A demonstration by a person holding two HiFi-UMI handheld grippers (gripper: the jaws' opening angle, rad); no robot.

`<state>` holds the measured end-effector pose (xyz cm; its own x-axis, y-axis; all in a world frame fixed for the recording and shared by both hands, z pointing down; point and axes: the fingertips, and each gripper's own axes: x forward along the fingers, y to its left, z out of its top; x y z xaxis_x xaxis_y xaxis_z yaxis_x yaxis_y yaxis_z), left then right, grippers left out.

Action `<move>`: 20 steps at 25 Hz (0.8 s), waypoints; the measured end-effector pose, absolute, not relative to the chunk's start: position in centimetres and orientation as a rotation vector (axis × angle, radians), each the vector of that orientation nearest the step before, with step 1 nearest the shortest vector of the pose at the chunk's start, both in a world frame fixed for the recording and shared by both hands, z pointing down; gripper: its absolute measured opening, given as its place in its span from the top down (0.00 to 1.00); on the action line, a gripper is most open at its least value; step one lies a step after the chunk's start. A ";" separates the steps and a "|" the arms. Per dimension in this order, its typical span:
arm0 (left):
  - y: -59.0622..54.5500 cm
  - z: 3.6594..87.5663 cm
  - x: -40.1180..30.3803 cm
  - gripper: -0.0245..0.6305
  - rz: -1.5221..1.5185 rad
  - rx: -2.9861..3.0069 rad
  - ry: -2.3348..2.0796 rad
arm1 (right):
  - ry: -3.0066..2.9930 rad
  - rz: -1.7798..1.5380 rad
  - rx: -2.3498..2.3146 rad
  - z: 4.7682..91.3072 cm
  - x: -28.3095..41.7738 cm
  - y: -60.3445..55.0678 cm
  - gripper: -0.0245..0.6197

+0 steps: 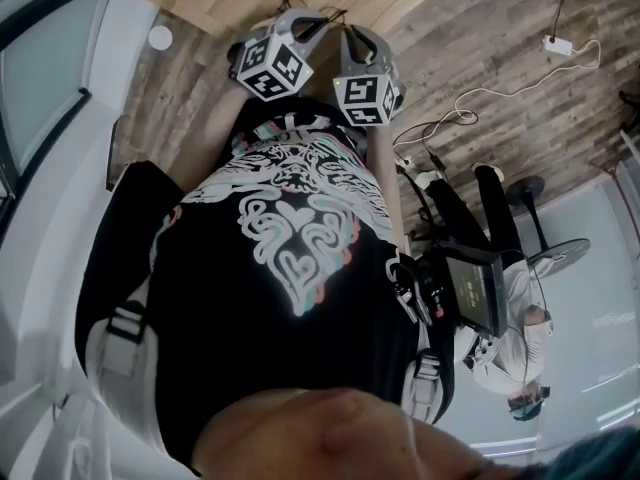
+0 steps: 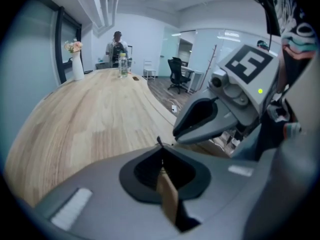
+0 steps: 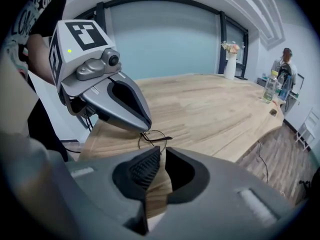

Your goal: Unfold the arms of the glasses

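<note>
Above the pale wooden table's (image 3: 215, 109) near edge, the left gripper (image 3: 144, 128) is pinching thin round wire glasses (image 3: 152, 139). The right gripper (image 3: 162, 152), jaws slightly parted and empty, is lining up, ideally closing gently on 1 arm.

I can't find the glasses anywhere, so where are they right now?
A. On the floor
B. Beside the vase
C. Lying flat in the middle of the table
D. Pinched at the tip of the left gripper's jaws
D: the right gripper view shows the glasses hanging from the shut tip of the left gripper, over the near edge of the wooden table.
</note>
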<state>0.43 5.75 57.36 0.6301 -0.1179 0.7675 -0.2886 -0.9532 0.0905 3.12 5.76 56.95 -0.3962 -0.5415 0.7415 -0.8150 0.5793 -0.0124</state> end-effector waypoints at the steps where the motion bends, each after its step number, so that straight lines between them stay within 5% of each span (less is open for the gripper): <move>1: 5.6 57.7 0.8 0.98 1.247 2.652 -0.310 | -2.095 0.486 1.058 57.3 3.2 5.4 0.91; 20: 3.5 64.4 1.9 0.95 1.493 2.619 -0.110 | -2.068 0.340 0.856 62.8 1.8 2.4 0.91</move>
<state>1.93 3.53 64.36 0.5095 -0.0016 0.8605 -0.1250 -0.9895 0.0721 1.76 2.36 62.82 -0.4045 -0.4502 0.7961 -0.6815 0.7288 0.0659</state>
